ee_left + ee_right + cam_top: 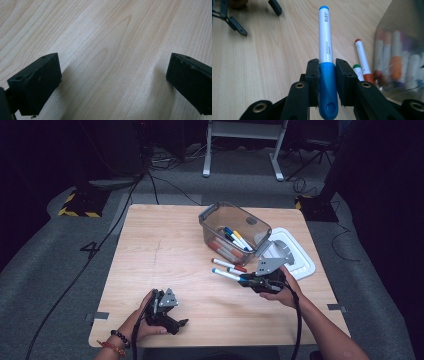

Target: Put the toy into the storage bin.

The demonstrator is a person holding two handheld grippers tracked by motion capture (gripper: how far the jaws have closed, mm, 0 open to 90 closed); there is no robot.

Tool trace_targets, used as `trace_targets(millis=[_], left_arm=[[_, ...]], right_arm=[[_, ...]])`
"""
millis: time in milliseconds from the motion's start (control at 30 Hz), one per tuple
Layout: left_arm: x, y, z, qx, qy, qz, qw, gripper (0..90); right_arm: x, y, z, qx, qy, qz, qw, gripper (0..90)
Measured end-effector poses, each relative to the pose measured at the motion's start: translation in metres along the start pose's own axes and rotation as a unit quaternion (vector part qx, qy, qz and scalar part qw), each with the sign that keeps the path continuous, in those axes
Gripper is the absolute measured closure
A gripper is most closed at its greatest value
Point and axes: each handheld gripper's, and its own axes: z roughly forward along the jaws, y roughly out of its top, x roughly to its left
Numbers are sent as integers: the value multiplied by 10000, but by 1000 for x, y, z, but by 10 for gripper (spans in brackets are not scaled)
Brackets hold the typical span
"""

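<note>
Blue-capped marker (326,62): cap end clamped between right gripper (327,75) pads, barrel projecting beyond; bin (235,232) contents blurred; left gripper (112,82) spread wide, empty.

Gripper (327,75) clamps blue marker (325,45) by cap; red marker (362,58) beside clear bin (402,37).

The blue marker (325,50) has a white barrel, a blue cap and a small blue end. The cap is clamped between two black pads; the barrel points to 12 o'clock in the right gripper view. In the high view it (226,274) seems to be lifted above the table, pointing to about 10 o'clock.
</note>
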Motion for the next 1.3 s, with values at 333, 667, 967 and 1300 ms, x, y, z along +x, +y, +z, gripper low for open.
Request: trace_targets(millis=[333,667,967,1300], left_arm=[[0,0,0,12,7,0,10000,2],[0,0,0,13,18,-9,10000,2],[0,0,0,7,12,-8,10000,1],[0,0,0,3,2,-14,10000,2]], right_arm=[[-25,34,-36,-254,-591,-7,9979,736],[-75,70,-38,-275,-1052,278,9937,737],[-106,84,-1,169,-1226,559,9907,737],[-128,88,52,1027,-977,973,9851,736]])
